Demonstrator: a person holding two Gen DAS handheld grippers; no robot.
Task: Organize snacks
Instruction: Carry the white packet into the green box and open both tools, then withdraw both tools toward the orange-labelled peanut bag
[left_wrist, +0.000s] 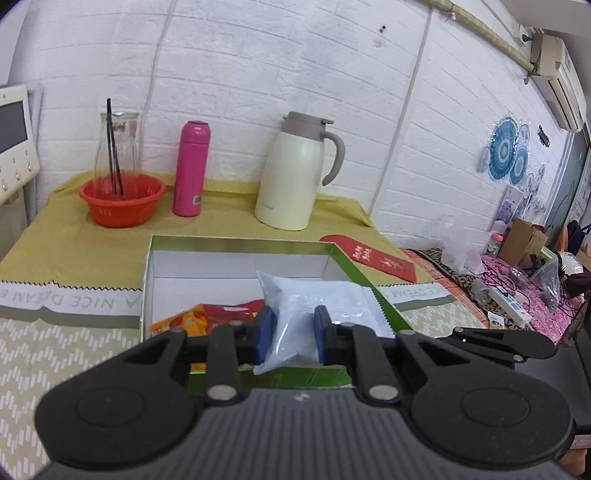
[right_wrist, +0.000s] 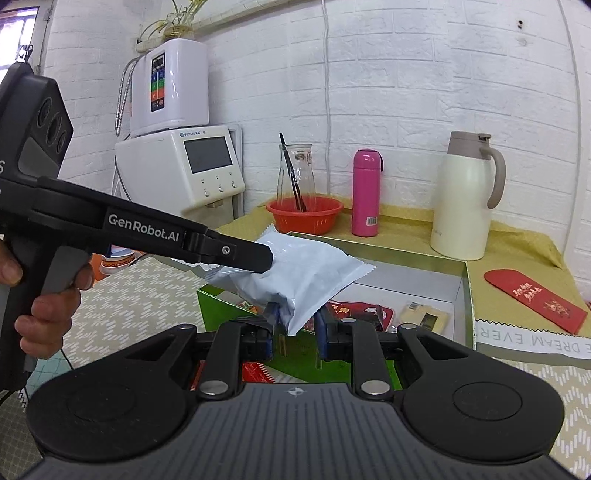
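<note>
The pale blue-grey sealed plastic snack packet (left_wrist: 295, 317) is held above the open green-sided cardboard box with a white interior (left_wrist: 236, 262), over its near half. It is clamped between the blue pads of the left gripper (left_wrist: 292, 334), which are closed on its lower part. In the right wrist view, one corner of the same packet (right_wrist: 295, 280) hangs between the fingers of the right gripper (right_wrist: 297, 326); these fingers stand slightly apart, and whether they pinch the corner cannot be told from this angle.

Progress is judged as partial. Several snacks are already lying in the box: one red foil packet (right_wrist: 354, 310), one flat pale yellow packet (right_wrist: 421, 314), and one orange-and-red packet (left_wrist: 192, 321). The red item may be counted twice across the two views. The held packet is not yet deposited; its release into the box remains to be done.

Count of items on the cloth-covered table (left_wrist: 66, 240):
- one box;
- one held packet;
- about three packets inside;
- one red envelope (left_wrist: 373, 258), beside the box;
- one cream thermal jug (left_wrist: 295, 173);
- one pink flask (left_wrist: 192, 170);
- one orange plastic basket (left_wrist: 122, 201), with one glass carafe (left_wrist: 116, 147) standing in it.
</note>
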